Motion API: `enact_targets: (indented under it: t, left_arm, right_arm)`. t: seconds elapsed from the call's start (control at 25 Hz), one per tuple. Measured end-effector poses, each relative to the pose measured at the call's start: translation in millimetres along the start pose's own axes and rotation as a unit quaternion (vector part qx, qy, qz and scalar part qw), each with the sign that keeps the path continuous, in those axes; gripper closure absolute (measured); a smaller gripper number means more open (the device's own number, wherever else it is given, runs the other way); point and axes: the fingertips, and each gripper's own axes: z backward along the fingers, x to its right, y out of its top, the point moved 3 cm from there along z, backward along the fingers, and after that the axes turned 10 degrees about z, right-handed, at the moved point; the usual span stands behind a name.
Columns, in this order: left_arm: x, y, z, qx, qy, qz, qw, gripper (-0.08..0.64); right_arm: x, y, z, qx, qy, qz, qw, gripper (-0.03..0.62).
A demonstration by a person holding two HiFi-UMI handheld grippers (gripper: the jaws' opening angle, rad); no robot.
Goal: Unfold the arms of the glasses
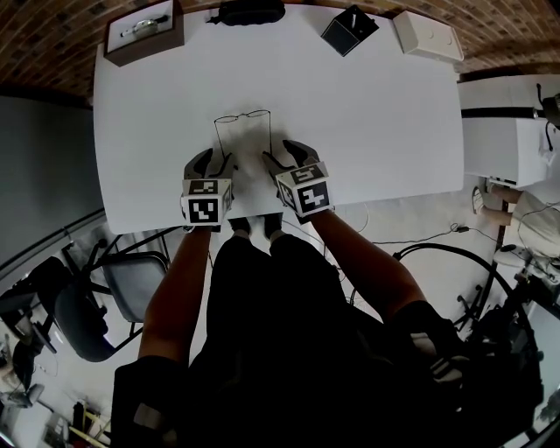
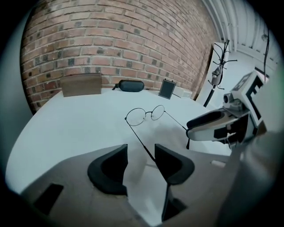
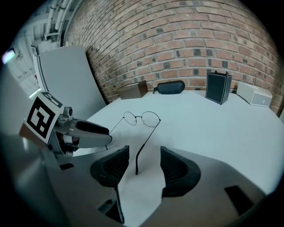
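**Both glasses arms swung out, both grippers open**

Head view: wire-rimmed round glasses point(image 1: 242, 115) lie near the middle of the white table point(image 1: 376, 131), lenses toward the far edge and both arms stretched back toward the person. The left gripper point(image 1: 213, 165) and right gripper point(image 1: 287, 157) sit side by side at the arm tips. Along the far edge stand a brown box point(image 1: 144, 33), a black glasses case point(image 1: 251, 11), a dark box point(image 1: 348, 30) and a white box point(image 1: 427, 36).

Left gripper view: the jaws of the left gripper point(image 2: 141, 160) stand apart. One arm of the glasses point(image 2: 146, 114) runs down between them, ending close against the right-hand pad; contact cannot be told.

Right gripper view: the right gripper point(image 3: 142, 166) is spread wide. The other arm's tip of the glasses point(image 3: 140, 117) lies between the pads, clear of both.
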Motion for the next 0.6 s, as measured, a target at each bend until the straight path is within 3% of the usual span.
enact_targets:
  t: [0.16, 0.36, 0.6]
  left_arm:
    - [-4.4, 1.5, 0.9, -0.004, 0.005, -0.014, 0.9999, 0.374]
    - [-6.2, 5.4, 3.0, -0.006, 0.006, -0.065, 0.9979, 0.374]
    - [-5.9, 16.7, 18.0, 0.03, 0.004, -0.021, 0.9993, 0.374]
  right_arm:
    - [1.3, -14.5, -1.1, -0.018, -0.003, -0.006, 1.0, 0.407]
    - [2.7, -13.8, -3.2, -0.021, -0.004, -0.01, 1.0, 0.407]
    - [-1.8, -0.8, 6.0, 0.001, 0.004, -0.007, 1.0, 0.407]
